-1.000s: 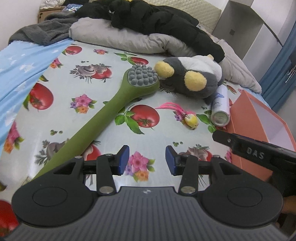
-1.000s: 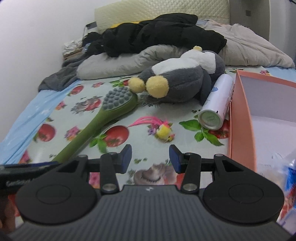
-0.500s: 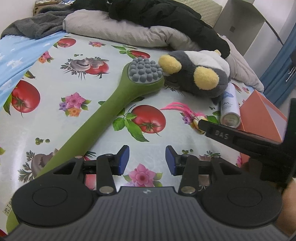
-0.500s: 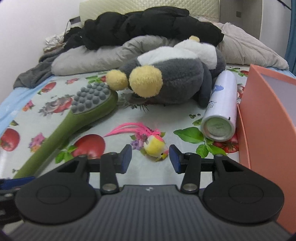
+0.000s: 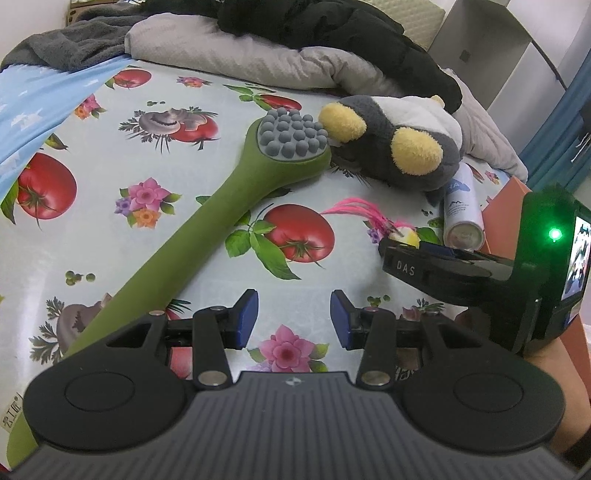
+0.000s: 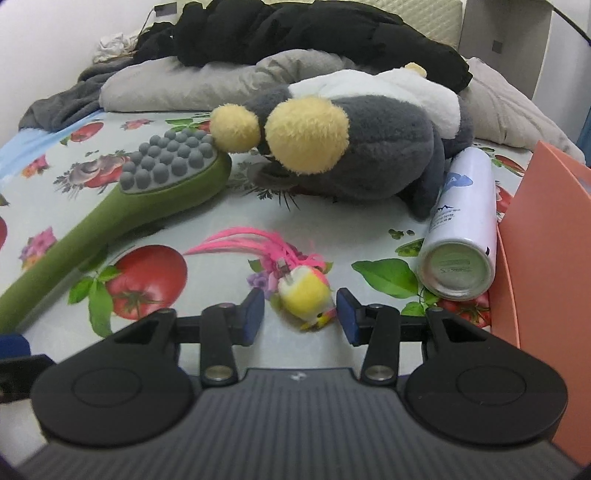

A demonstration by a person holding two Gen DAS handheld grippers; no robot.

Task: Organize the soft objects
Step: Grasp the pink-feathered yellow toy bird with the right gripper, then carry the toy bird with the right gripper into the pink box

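Right wrist view: bird toy (image 6: 308, 295), yellow with pink feathers, lay on the printed cloth (image 6: 207, 236), set between the blue pads of the right gripper (image 6: 300, 315). Jaws closing, pads still apart from the toy on both sides, nothing pressed yet. Feathers fanned away from the bird toward the brush (image 6: 147, 199). Beyond the bird, well behind it, sprawled the plush (image 6: 369, 147), grey and white with yellow feet, one foot touching the nubbed head of the brush. Just right of the bird rested the spray can (image 6: 461, 229), on its side, base facing the camera, wedged between the plush and the orange box (image 6: 535, 240). Farther back than the plush, heaped a grey duvet (image 6: 207, 81) and black clothing (image 6: 295, 29). Left wrist view: left gripper (image 5: 293, 319) hung over the cloth (image 5: 110, 221) left of the bird (image 5: 406, 234), jaws parted about halfway, nothing between them, only a printed flower beneath. Right gripper (image 5: 410, 254) reached in from the right edge, its tip at the bird, hiding most of it. Brush (image 5: 236, 206) ran diagonally from beside the plush (image 5: 399, 147) down past the left pad (image 5: 245, 317). Can (image 5: 461, 218) and box (image 5: 509, 192) sat right of the bird.
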